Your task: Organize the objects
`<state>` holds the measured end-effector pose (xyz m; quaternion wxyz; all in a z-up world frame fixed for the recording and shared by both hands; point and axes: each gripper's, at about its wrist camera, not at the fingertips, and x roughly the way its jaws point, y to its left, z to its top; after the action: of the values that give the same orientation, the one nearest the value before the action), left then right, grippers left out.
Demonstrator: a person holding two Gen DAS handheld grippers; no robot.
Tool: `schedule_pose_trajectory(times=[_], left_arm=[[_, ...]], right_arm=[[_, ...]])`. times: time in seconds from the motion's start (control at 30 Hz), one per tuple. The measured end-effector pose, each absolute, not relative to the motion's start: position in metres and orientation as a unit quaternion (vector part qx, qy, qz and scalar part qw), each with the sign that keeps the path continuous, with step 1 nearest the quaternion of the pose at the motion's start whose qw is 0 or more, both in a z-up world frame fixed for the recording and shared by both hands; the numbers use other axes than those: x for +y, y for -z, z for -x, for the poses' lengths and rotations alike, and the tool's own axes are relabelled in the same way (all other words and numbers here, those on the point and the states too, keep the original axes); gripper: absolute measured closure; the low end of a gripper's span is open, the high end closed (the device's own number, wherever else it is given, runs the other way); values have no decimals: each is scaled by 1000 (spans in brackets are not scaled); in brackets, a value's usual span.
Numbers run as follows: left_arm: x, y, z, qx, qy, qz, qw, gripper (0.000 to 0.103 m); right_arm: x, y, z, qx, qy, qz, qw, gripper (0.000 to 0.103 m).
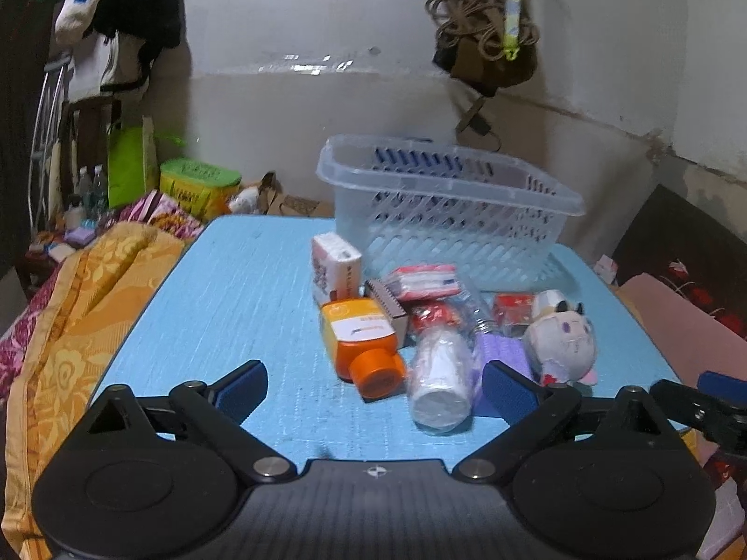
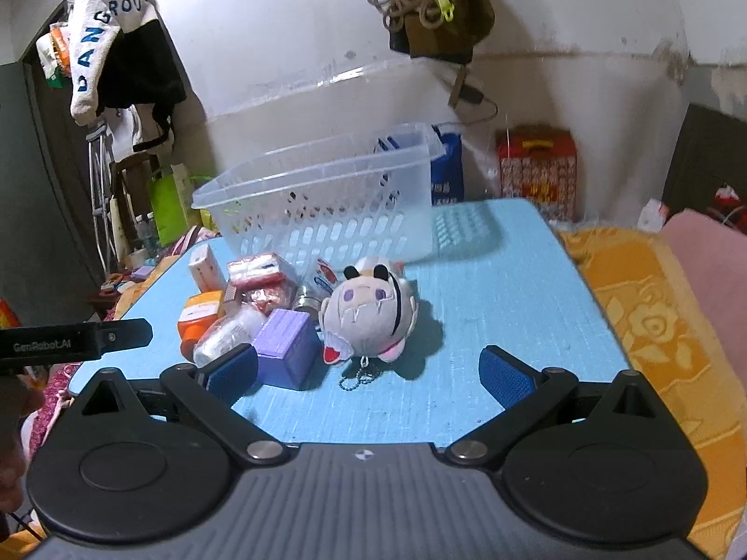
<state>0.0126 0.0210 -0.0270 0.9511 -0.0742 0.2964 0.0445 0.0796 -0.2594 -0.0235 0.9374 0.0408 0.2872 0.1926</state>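
Observation:
A clear slotted plastic basket (image 1: pixel 448 214) (image 2: pixel 327 205) stands empty at the far side of a light blue table (image 1: pixel 233 308) (image 2: pixel 490 317). In front of it lies a pile: an orange bottle (image 1: pixel 362 340) (image 2: pixel 198 315), a white box (image 1: pixel 336 263), a red-white packet (image 1: pixel 425 280), a clear wrapped roll (image 1: pixel 441 373), a purple box (image 2: pixel 285 345) and a grey plush toy (image 1: pixel 562 340) (image 2: pixel 369 312). My left gripper (image 1: pixel 373 389) is open, low over the table before the orange bottle. My right gripper (image 2: pixel 369 373) is open, just short of the plush toy.
An orange patterned blanket (image 1: pixel 93 308) (image 2: pixel 653 326) lies along both sides of the table. Bags and a red box (image 2: pixel 537 168) stand by the wall behind. Clothes (image 2: pixel 121 46) hang at the left. The left gripper's side (image 2: pixel 74 340) shows in the right wrist view.

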Motion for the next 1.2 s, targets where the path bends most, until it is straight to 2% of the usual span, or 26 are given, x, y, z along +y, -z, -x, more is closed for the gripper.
schedule_pose_trajectory(times=[0.57, 0.83, 0.9, 1.03, 1.2], left_arm=[[42, 67, -97, 345, -64, 88, 932, 6], [37, 81, -111, 354, -69, 71, 930, 6], [35, 82, -113, 351, -72, 65, 931, 6], [38, 88, -116, 350, -78, 66, 931, 0], [38, 92, -116, 340, -79, 66, 935, 0]], right_arm=[[-228, 48, -155, 332, -187, 11, 925, 0], [-215, 56, -158, 343, -194, 55, 917, 11], [-211, 57, -155, 345, -195, 67, 915, 18], [-208, 57, -153, 342, -188, 86, 917, 21], [-212, 55, -156, 343, -194, 75, 916, 27]])
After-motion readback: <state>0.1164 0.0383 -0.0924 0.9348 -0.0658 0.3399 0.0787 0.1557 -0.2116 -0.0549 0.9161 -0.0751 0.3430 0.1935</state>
